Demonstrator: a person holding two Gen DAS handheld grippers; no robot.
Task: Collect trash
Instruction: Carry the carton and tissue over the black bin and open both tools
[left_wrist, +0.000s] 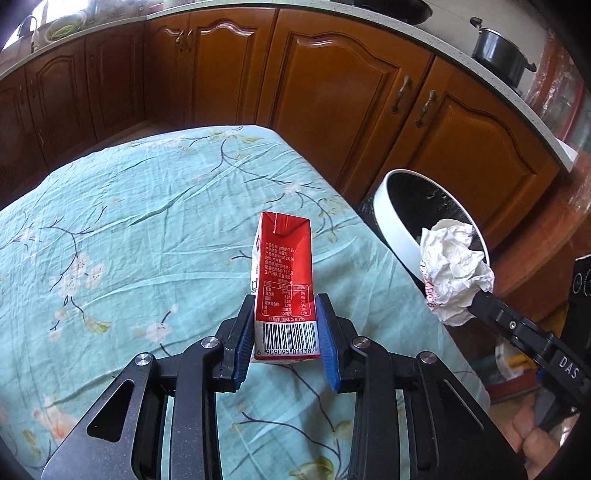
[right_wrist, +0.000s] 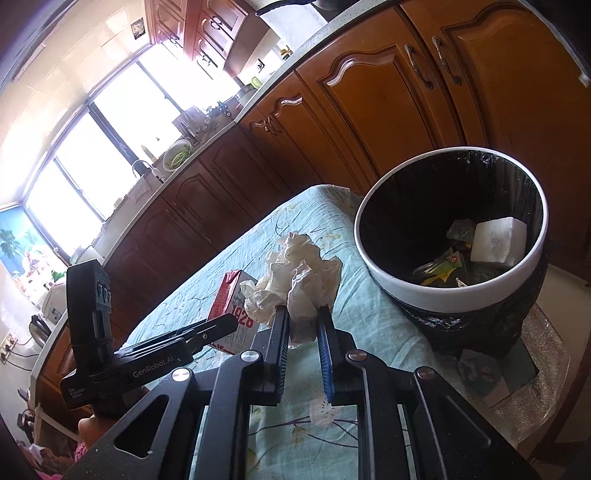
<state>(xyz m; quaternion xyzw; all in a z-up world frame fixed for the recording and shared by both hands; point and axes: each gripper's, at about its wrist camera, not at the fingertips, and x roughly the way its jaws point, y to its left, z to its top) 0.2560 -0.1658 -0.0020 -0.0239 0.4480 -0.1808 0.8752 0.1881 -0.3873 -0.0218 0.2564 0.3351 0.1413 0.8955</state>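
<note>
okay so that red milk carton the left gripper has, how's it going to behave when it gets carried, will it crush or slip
The carton probably holds its boxy shape, since its walls look flat between the left gripper's pads. It is gripped low, near the barcode end, so the tall free end may swing or tilt. The glossy coating could slip a little, though the ribbed pads should help.

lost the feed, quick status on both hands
Left hand-held gripper shut on milk carton. Right hand-held gripper shut on crumpled paper. Bin ahead, path clear.
</note>
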